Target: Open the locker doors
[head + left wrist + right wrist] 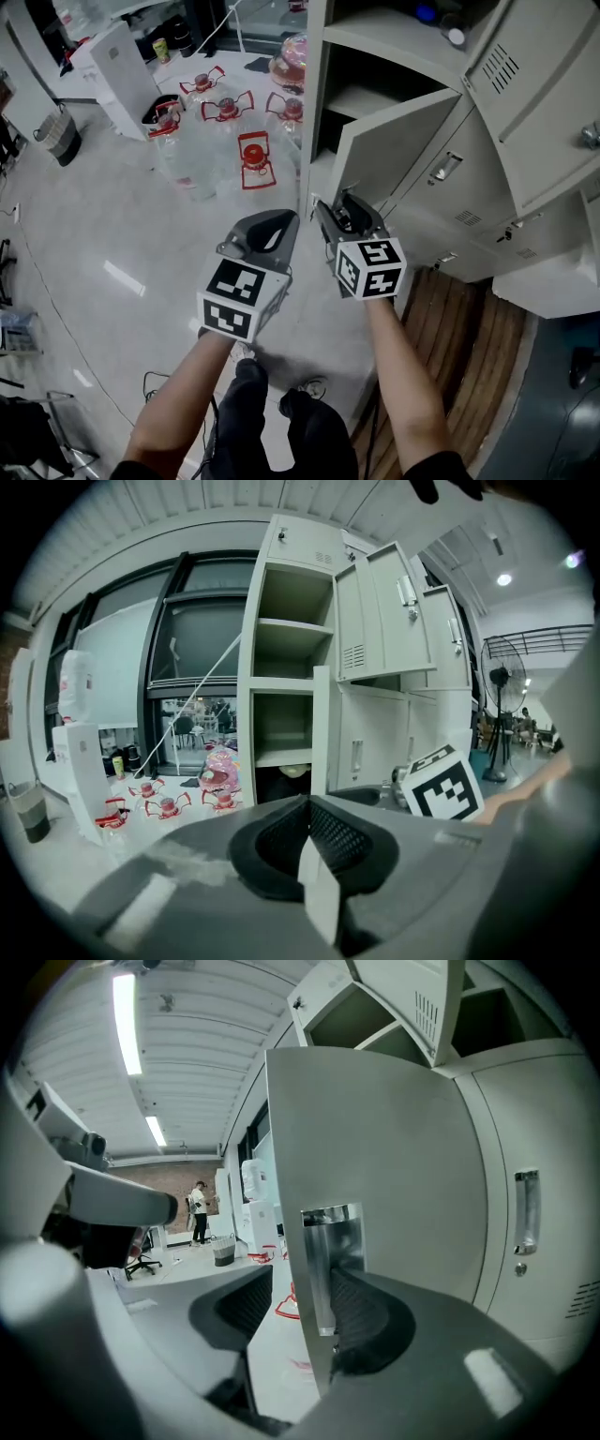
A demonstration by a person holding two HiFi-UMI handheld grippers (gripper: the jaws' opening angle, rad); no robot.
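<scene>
R gripper (339, 214) has its jaws apart astride the free edge of the half-open lower door (394, 155), one pad at the handle (330, 1260), the other clear of the panel. L gripper (274, 223) is pinched together on nothing, just beside it. W/ no real clamp the edge could slip out mid-swing & the door stall, or it could swing into L gripper.
</scene>
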